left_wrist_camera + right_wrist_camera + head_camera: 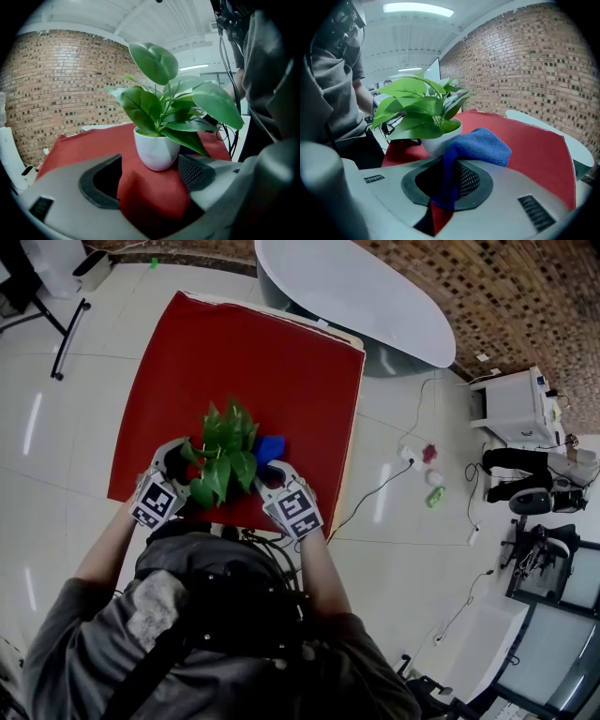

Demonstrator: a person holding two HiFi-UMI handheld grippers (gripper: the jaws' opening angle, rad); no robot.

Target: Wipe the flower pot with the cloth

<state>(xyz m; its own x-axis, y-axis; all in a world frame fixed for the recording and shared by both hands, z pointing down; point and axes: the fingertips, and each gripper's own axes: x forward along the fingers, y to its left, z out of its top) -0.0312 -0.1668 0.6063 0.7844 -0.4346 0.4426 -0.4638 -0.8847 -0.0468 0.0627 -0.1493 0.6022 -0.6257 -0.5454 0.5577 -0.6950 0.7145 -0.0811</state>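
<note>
**Flower pot** (pixel 157 150): plain glossy white, carrying mid- to bright green leaves (pixel 154 63). **Cloth** (pixel 480 146), just beside the pot: solid royal blue. **Desk cover** (pixel 253 362), beneath the pot: uniform red. **Left claw** (pixel 150 180) and **right claw** (pixel 450 180), either side of the pot: pale grey shells, black pads (pixel 190 169) with a fine mesh pattern. Each cube (pixel 155 502) bears black-and-white square markers. **Wall** (pixel 56 93), behind the pot: tan and brown brickwork. **Floor** (pixel 56 456), farther out from the pot: glossy white tile.
</note>
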